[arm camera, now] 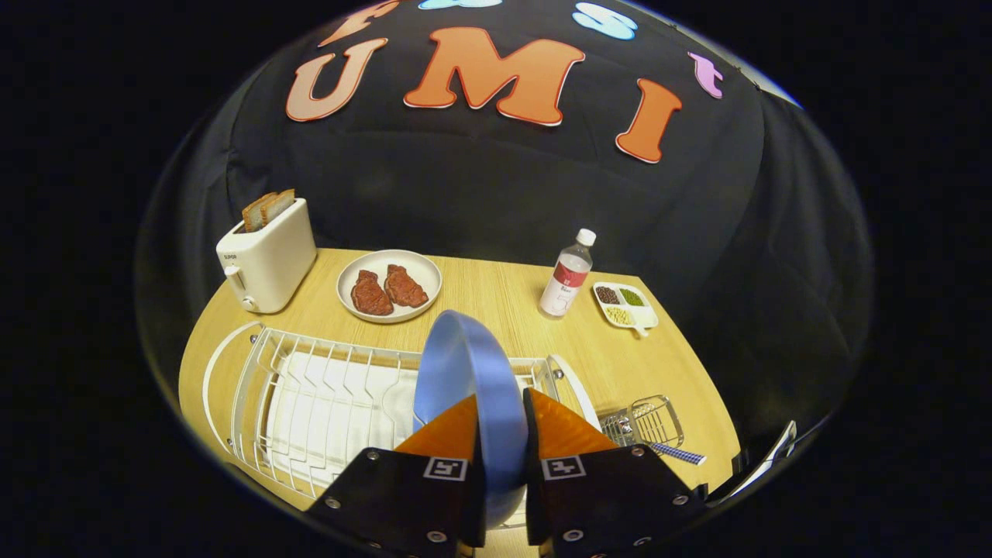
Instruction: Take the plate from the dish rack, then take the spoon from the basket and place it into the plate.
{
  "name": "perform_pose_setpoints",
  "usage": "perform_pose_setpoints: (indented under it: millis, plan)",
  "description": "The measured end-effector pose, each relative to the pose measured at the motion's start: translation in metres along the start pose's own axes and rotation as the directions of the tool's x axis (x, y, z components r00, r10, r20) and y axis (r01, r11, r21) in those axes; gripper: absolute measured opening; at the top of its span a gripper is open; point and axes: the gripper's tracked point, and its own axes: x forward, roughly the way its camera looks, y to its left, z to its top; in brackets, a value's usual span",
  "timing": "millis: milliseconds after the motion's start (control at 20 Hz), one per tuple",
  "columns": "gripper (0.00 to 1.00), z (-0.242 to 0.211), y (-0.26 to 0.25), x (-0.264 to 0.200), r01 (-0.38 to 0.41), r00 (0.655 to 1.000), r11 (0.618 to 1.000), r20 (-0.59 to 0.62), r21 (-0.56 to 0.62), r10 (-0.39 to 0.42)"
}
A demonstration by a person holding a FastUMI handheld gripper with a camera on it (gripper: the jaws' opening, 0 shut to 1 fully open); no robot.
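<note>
The round blue plate (465, 372) stands on edge between the fingers of your gripper (502, 434), one finger pressing each face near the rim, so the claw is closed on the plate. You hold it upright because that is how the slots of the white wire dish rack (310, 395) keep it: gripping across the thin edge is the only way two fingers can pinch a plate there. Whether its lower rim is clear of the wires you cannot tell, since the gripper body hides it; judge it as at or just above the rack.

To the right of the rack, just beside its end, sits the small wire basket (647, 422), and the spoon with the blue-and-white chequered handle (676, 452) lies in it, handle pointing out to the right. That is your second target.

The light wooden table (496, 298) has bare space beyond the rack, between the white plate with two pieces of red meat (390, 285) on the far left and the clear plastic bottle with a red label (568, 275) on the far right. A white toaster holding bread slices (267, 252) stands farther left, and a small white divided dish of seeds (624, 304) is just right of the bottle.

You would likely want the plate laid flat on that bare stretch, near enough to the basket for the spoon. Tilt it gently; a plate pinched by the edge can slip.
</note>
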Motion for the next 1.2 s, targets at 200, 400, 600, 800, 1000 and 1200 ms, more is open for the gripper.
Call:
perform_pose_setpoints:
  millis: [200, 400, 600, 800, 1000, 1200]
  plan:
    - [0.2, 0.009, -0.012, -0.009, 0.015, 0.999, 1.0, 0.029, 0.004, -0.015]
    - [0.2, 0.011, -0.032, -0.028, -0.01, 0.999, 0.997, 0.047, 0.071, 0.007]
    - [0.2, 0.004, -0.047, -0.059, -0.085, 0.995, 0.98, 0.066, 0.18, 0.074]
    - [0.2, -0.02, -0.066, -0.09, -0.131, 0.991, 0.965, 0.07, 0.227, 0.118]
    - [0.2, -0.047, -0.081, -0.12, -0.169, 0.985, 0.948, 0.081, 0.271, 0.152]
    - [0.2, -0.08, -0.095, -0.137, -0.194, 0.981, 0.921, 0.081, 0.336, 0.177]
